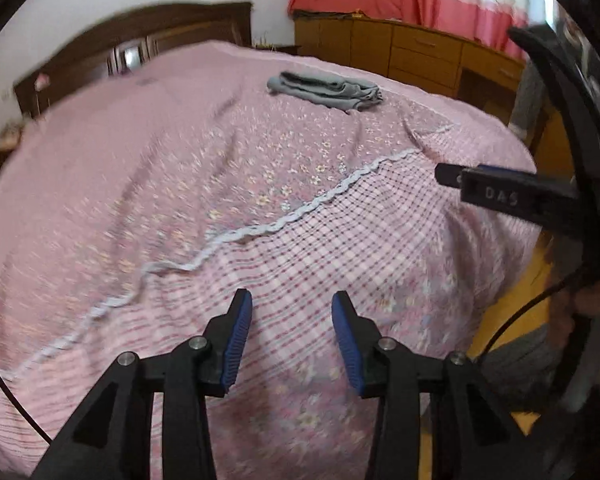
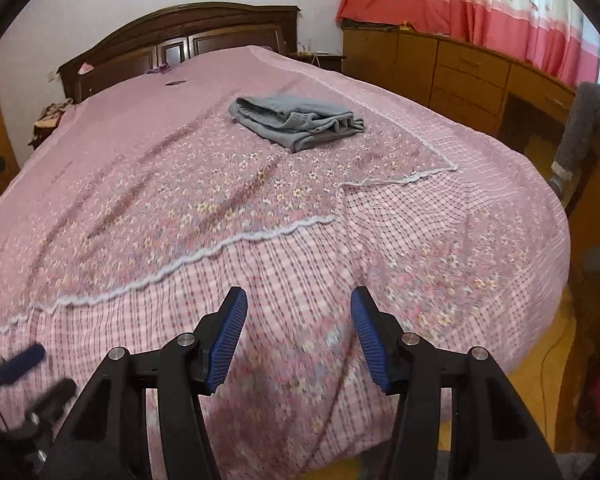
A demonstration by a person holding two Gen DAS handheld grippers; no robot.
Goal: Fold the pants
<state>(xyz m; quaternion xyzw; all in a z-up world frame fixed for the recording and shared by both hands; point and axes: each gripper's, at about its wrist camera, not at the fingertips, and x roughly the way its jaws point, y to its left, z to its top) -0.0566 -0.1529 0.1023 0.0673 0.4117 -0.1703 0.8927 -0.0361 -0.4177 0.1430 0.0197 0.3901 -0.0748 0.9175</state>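
Grey pants [image 1: 326, 90] lie folded in a small bundle on the far right part of the pink bed; they also show in the right wrist view [image 2: 296, 120]. My left gripper [image 1: 292, 304] is open and empty, held above the near checked end of the bedspread, far from the pants. My right gripper [image 2: 299, 300] is open and empty, also over the near end of the bed. Part of the right gripper's body [image 1: 508, 196] shows at the right edge of the left wrist view. The left gripper [image 2: 24, 376] shows blurred at the lower left of the right wrist view.
The pink floral and checked bedspread [image 2: 260, 248] covers the bed, with a white lace trim [image 2: 204, 256] across it. A dark wooden headboard [image 2: 180, 40] is at the far end. A wooden dresser [image 2: 460, 68] and red curtains [image 2: 480, 12] stand to the right.
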